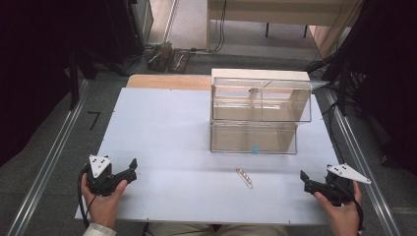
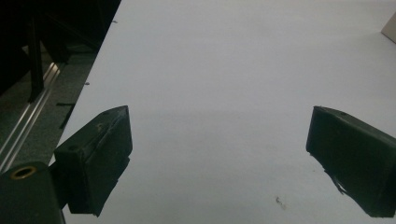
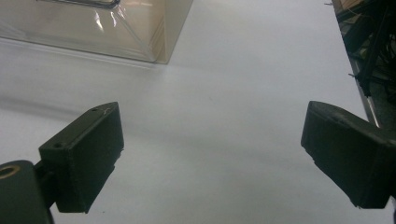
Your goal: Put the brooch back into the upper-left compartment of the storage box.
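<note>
Small clear packet [image 1: 244, 177] lies untouched on the bench [image 1: 162, 132], before the clear box [image 1: 260, 115], between both claws; left claw [image 2: 219, 158] gapes over bare bench; right claw [image 3: 212, 158] gapes empty, pickup still ahead

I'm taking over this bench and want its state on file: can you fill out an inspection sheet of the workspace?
Surface: white table, bare between the grippers.
Job's things: small clear strip flat at front centre; clear two-tier case at the back, a small blue thing inside.
Clutter: nothing seen.
Grippers: left gripper and right gripper both open, holding nothing, at the near corners.
Cables: one trails from each gripper.
Surroundings: grey floor, metal rails beside the table, dark curtains.
</note>
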`<action>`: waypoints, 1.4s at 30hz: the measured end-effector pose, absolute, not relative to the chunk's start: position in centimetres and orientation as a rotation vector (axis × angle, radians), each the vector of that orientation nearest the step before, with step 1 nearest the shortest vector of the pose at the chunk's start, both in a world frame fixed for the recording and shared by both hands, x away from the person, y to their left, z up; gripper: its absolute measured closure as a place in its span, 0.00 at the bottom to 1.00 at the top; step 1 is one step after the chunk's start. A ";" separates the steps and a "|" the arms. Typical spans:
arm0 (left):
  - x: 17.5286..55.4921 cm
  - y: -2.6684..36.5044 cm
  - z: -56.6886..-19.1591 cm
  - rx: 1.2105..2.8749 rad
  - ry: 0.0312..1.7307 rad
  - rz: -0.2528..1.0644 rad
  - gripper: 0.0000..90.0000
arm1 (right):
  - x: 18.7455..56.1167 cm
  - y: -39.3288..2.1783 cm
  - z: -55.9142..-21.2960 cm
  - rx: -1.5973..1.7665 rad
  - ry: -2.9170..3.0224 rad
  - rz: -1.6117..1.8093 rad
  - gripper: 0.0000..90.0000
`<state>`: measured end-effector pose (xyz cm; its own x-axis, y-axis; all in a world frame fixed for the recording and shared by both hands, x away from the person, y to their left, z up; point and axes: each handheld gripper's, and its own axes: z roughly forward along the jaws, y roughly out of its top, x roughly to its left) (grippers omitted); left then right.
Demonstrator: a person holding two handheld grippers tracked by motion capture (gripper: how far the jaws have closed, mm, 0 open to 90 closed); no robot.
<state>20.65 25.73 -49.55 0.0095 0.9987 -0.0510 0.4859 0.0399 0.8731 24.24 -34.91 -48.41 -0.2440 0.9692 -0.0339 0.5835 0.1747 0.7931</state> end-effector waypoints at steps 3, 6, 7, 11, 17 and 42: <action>20.6 25.8 -49.6 1.545 1.576 0.874 0.07 | 24.2 -34.8 -48.4 1.462 1.908 0.916 0.05; 20.6 25.7 -49.6 1.545 1.575 0.873 0.07 | 24.2 -34.6 -48.4 1.454 1.919 0.916 0.05; 20.6 25.7 -49.6 1.545 1.575 0.873 0.07 | 24.2 -34.5 -48.4 1.450 1.924 0.917 0.05; 20.6 25.7 -49.6 1.545 1.576 0.873 0.07 | 24.2 -34.2 -48.5 1.445 1.942 0.917 0.05; 20.7 25.7 -49.6 1.547 1.577 0.872 0.07 | 24.3 -33.6 -48.6 1.438 1.968 0.917 0.05; 20.7 25.6 -49.6 1.549 1.575 0.868 0.07 | 24.5 -30.9 -49.0 1.365 2.083 0.955 0.06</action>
